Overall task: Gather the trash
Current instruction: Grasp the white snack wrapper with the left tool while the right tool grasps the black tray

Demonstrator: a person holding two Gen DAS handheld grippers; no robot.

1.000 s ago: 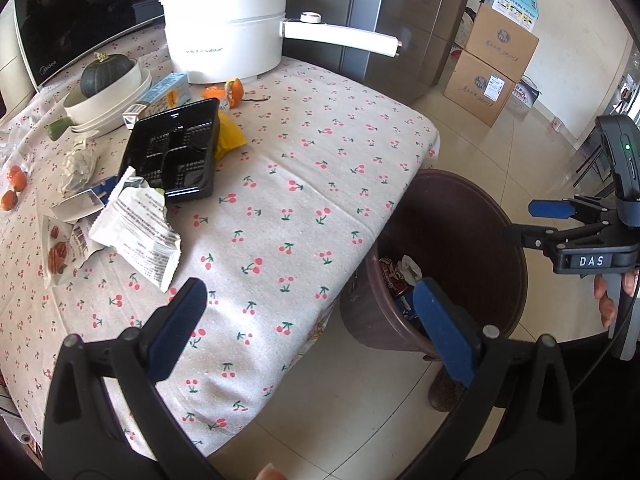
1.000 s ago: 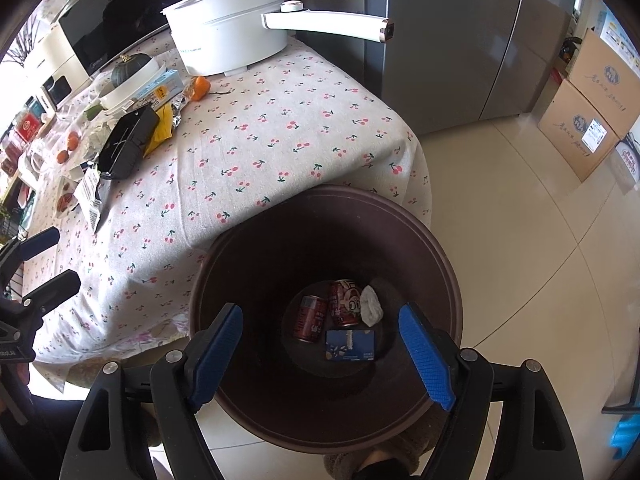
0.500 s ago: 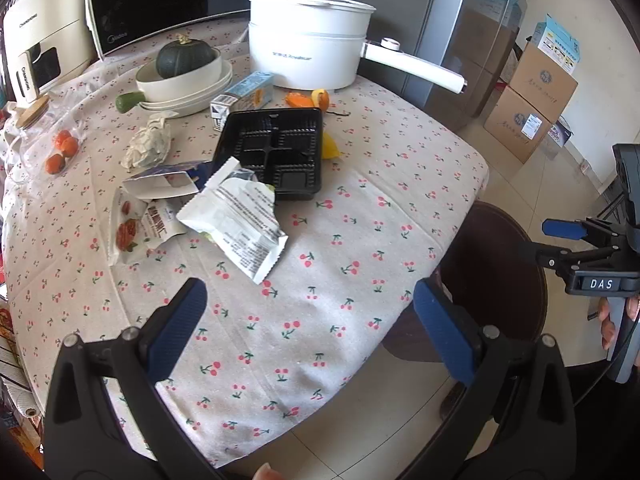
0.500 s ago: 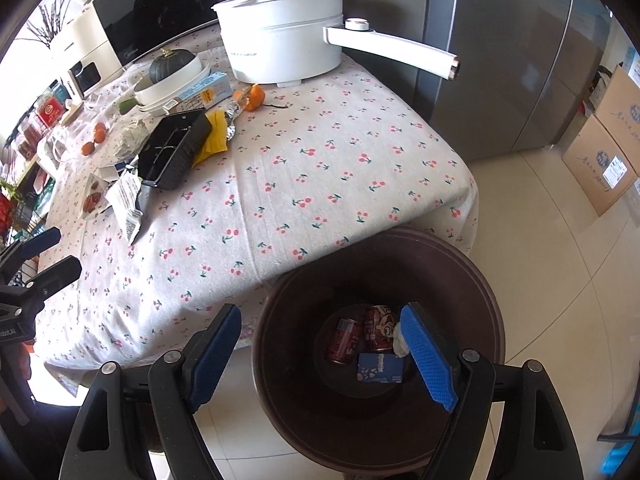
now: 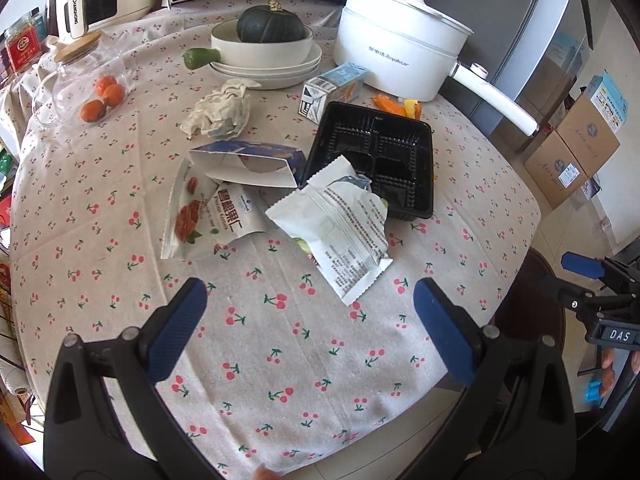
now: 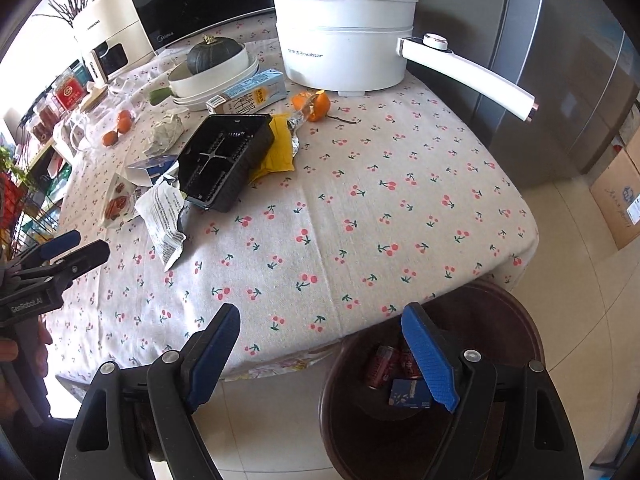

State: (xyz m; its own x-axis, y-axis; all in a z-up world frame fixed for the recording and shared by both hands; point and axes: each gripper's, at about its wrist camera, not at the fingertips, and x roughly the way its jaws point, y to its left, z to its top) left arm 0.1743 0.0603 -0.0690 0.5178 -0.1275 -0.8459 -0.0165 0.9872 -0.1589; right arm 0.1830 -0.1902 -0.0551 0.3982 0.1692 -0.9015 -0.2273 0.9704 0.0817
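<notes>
Crinkled white foil wrapper (image 5: pixel 340 232) on cherry-print cloth (image 5: pixel 280 340), overlapping ribbed black plastic tray (image 5: pixel 384 160). Round brown bin (image 6: pixel 460 420) beside table, holding cans and carton. Left gripper (image 5: pixel 310 330) spread wide, empty, above cloth. Right gripper (image 6: pixel 320 356) spread wide, empty, over table edge.

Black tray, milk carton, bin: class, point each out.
Black tray (image 5: pixel 374 152), left wrist view, centre divider.
Milk carton (image 6: pixel 250 98), right wrist view, printed side.
Bin (image 6: pixel 516 316), right wrist view, far rim.
</notes>
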